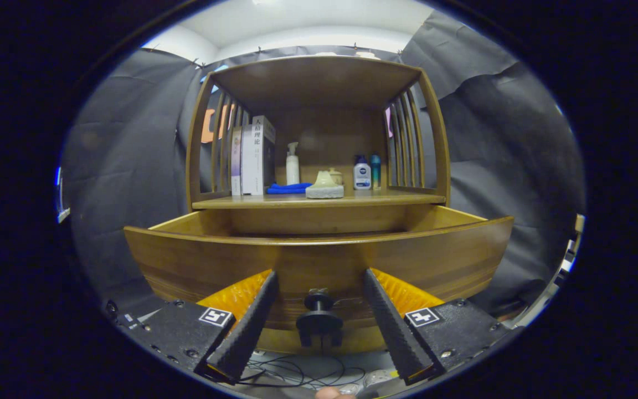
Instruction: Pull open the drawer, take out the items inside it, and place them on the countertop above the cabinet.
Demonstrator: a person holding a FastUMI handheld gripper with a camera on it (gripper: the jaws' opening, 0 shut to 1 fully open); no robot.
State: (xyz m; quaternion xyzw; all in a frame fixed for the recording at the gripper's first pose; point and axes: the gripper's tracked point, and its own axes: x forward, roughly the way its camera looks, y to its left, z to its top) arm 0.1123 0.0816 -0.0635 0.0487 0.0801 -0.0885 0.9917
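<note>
Flanking a small dark knob (319, 316) without contact, gripper (319, 282) fingers held spread apart, drawer (319, 260) front seen pulled out at 12 o'clock just beyond, countertop (319, 201) farther at 12, books (252, 158) at 11, bottles (362, 173) at 1.

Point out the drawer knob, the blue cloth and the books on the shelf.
drawer knob (319, 310), gripper view, on its round disc between the open fingers.
blue cloth (288, 188), gripper view, on its folded middle.
books (252, 160), gripper view, on the white spine.
</note>
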